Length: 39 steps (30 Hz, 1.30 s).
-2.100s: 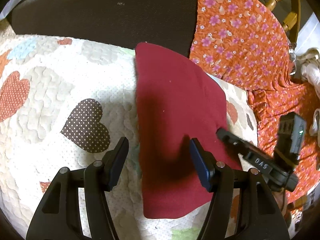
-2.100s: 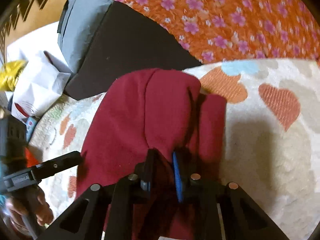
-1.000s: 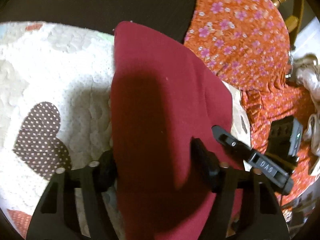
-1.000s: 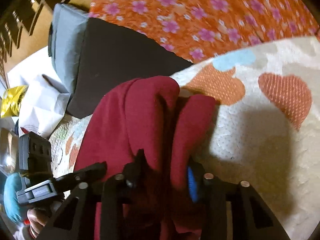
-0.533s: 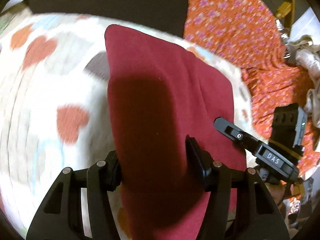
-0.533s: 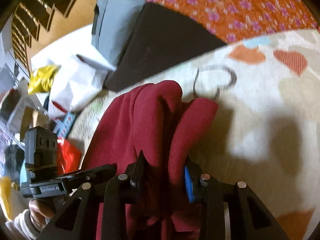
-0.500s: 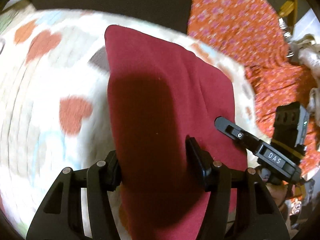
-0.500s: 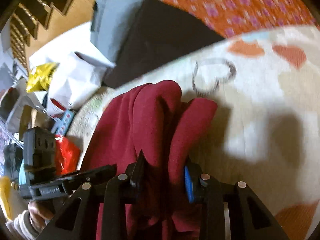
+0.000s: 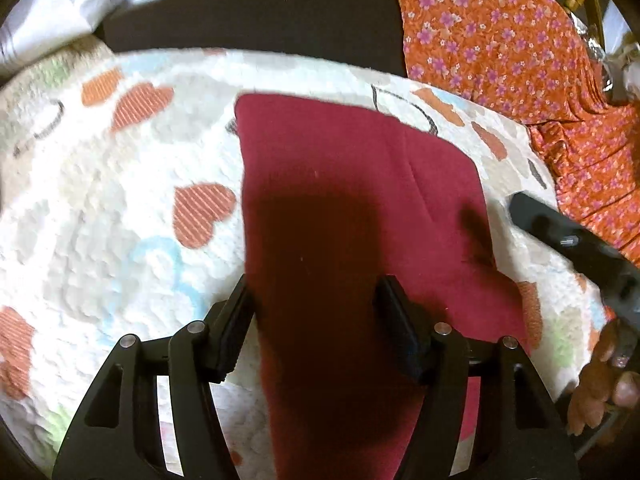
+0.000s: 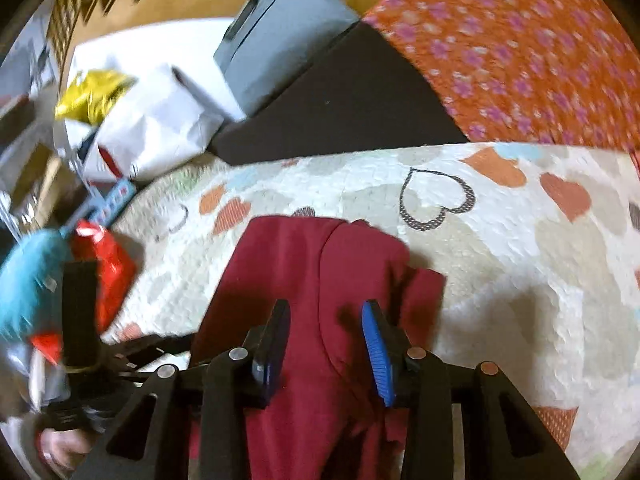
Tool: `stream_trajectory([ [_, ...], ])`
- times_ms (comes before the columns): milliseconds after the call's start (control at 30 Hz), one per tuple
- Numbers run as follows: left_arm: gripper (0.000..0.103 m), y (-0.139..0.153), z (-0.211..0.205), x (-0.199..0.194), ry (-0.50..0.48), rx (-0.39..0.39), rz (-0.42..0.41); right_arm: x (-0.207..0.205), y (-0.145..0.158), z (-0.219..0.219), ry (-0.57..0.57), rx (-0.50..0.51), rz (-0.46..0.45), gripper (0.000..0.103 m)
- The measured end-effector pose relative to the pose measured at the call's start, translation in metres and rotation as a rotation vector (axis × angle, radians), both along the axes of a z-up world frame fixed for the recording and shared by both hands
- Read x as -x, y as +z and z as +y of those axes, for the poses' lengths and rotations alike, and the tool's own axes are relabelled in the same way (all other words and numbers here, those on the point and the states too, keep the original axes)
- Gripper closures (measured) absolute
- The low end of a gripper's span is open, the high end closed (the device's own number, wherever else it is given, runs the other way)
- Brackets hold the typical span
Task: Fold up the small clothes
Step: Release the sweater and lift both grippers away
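A dark red garment lies folded lengthwise on a white quilt with a heart pattern. My left gripper hovers over its near end. Its jaws are opening; the cloth runs under and between them and neither pad presses it. In the right wrist view the garment shows overlapping folded layers. My right gripper, with blue pads, is also opening, and the cloth sits loose between its fingers. The right gripper's black body and a hand appear at the right edge of the left wrist view.
A black cushion borders the quilt's far edge, with orange floral fabric to the right. White paper bags, a grey box and a red packet crowd the left side in the right wrist view.
Both grippers carried the garment sideways across the quilt. The right gripper's pads, pinched on a bunched fold before, now stand apart. The garment lies flatter.
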State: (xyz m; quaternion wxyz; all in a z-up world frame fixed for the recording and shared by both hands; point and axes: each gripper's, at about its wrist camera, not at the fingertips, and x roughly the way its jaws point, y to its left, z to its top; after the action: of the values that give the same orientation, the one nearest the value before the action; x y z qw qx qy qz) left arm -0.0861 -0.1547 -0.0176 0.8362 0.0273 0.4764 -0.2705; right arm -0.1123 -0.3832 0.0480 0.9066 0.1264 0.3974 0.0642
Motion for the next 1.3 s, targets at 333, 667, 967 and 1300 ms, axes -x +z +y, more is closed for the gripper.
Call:
stream_trajectory([
  [333, 0.039, 0.004, 0.009, -0.013, 0.065, -0.067, -0.116, -0.011, -0.046, -0.009, -0.051, 0.048, 0.145, 0.067],
  [667, 0.039, 0.006, 0.002, -0.006, 0.07, -0.114, -0.186, 0.037, -0.03, 0.038, 0.064, 0.173, 0.075, 0.067],
  [967, 0.039, 0.021, 0.005, 0.01, 0.081, -0.169, -0.298, 0.052, -0.002, 0.032, 0.004, 0.109, 0.007, 0.067],
  [1300, 0.039, 0.039, 0.019, 0.025, 0.131, -0.137, -0.333, 0.06, 0.021, 0.037, -0.049, 0.101, -0.04, 0.064],
])
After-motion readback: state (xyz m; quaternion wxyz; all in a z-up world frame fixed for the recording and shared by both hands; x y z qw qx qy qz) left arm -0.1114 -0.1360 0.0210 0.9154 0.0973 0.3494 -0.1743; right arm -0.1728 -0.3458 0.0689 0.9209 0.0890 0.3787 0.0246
